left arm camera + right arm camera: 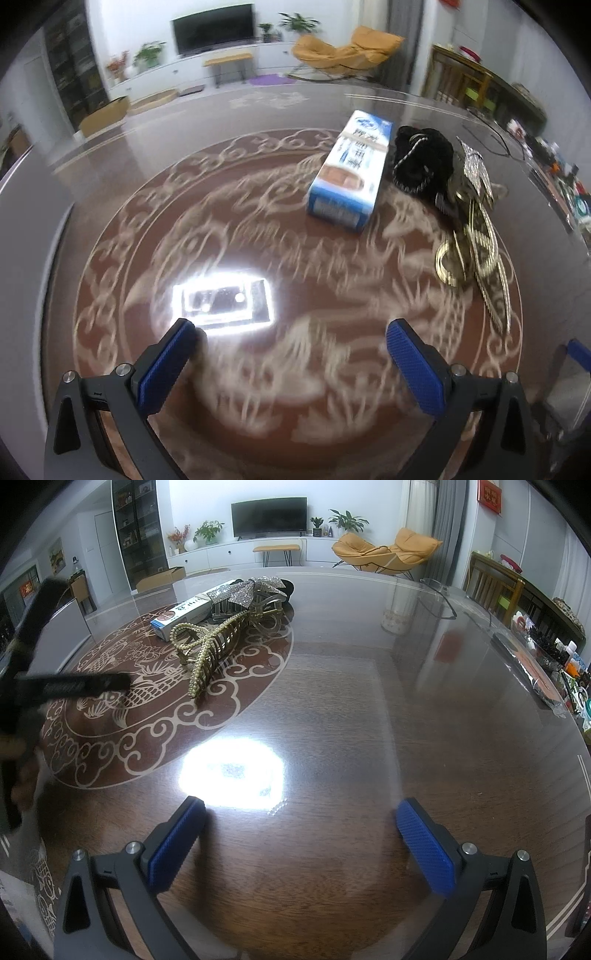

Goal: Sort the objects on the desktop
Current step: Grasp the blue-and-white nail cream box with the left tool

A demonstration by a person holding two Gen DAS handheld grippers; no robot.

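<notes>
A blue and white toothpaste box (349, 171) lies on the round patterned mat (147, 229); it also shows in the right wrist view (181, 617). Beside it lie a black scrunchie (421, 160), a rhinestone bow clip (476, 171) and a gold pearl claw clip (476, 258), the last also in the right wrist view (210, 648). My left gripper (290, 363) is open and empty above the mat, well short of the box. My right gripper (301, 843) is open and empty over bare wood, right of the mat (236, 698).
The glass-topped wooden table (406, 738) reflects a bright ceiling light. Eyeglasses (439, 598) lie at the far right. Packets and small bottles (554, 664) crowd the right edge. The left gripper's dark frame (33, 664) fills the right view's left side.
</notes>
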